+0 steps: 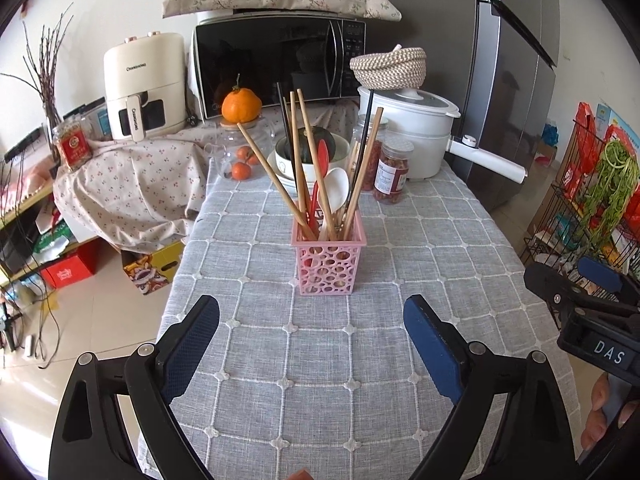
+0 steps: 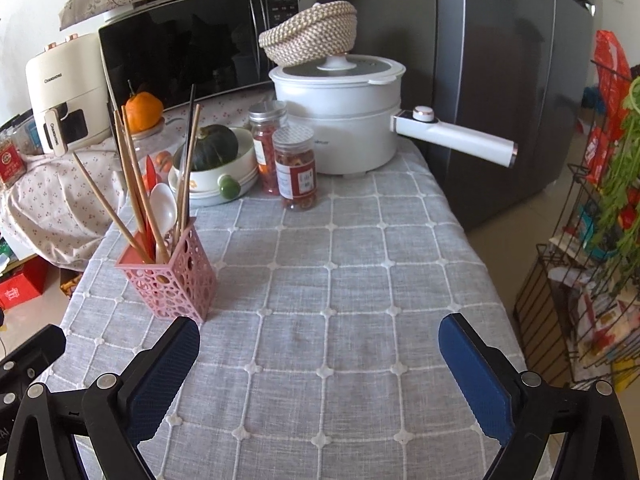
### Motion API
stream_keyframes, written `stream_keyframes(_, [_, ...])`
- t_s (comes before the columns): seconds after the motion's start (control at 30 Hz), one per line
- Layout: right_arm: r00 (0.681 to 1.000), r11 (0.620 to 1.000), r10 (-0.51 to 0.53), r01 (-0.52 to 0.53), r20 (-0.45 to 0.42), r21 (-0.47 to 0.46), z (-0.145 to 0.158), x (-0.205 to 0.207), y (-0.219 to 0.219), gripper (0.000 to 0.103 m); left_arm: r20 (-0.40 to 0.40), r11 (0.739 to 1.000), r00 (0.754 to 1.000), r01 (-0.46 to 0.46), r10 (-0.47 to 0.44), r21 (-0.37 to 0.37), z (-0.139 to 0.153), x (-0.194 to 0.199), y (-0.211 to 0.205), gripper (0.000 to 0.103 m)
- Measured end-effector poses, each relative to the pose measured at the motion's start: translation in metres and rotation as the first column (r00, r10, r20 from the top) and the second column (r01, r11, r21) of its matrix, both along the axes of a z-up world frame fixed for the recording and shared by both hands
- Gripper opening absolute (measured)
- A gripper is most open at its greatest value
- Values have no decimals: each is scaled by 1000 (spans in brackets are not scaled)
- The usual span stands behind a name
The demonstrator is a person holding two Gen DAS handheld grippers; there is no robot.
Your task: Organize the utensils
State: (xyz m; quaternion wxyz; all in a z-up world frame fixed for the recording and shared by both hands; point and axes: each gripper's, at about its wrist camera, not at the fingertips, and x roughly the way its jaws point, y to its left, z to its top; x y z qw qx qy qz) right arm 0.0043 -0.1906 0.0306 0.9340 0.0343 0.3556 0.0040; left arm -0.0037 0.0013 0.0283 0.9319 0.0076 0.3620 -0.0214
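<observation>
A pink perforated utensil holder [image 1: 328, 258] stands upright on the grey checked tablecloth [image 1: 320, 360]. It holds several wooden chopsticks [image 1: 304, 160], black chopsticks, a white spoon [image 1: 335, 192] and a red spoon [image 1: 322, 160]. My left gripper [image 1: 312, 320] is open and empty, just in front of the holder. My right gripper [image 2: 320, 344] is open and empty over bare cloth, with the holder [image 2: 172, 276] to its left front. The right gripper also shows at the right edge of the left wrist view [image 1: 580, 300].
Behind the holder stand a bowl with a green squash [image 2: 212, 152], two jars [image 2: 296, 168], a white electric pot [image 2: 340, 120] with a long handle, a microwave [image 1: 280, 60] and an air fryer [image 1: 144, 84]. A wire rack [image 2: 592, 260] stands right of the table, a grey fridge [image 2: 512, 80] behind.
</observation>
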Motion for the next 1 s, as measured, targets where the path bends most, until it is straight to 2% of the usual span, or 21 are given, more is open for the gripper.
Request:
stream_keyframes(0.33, [1000,1000,-5,5,-18,-1,-5,5,4,99,-24,1000,1000,-3,3,2,-10,11,1,95])
stream_keyframes(1.0, [1000,1000,-16,16,-17,-11,-8,7,5,99,0,1000,1000,-5,5,4,-8,9,3,95])
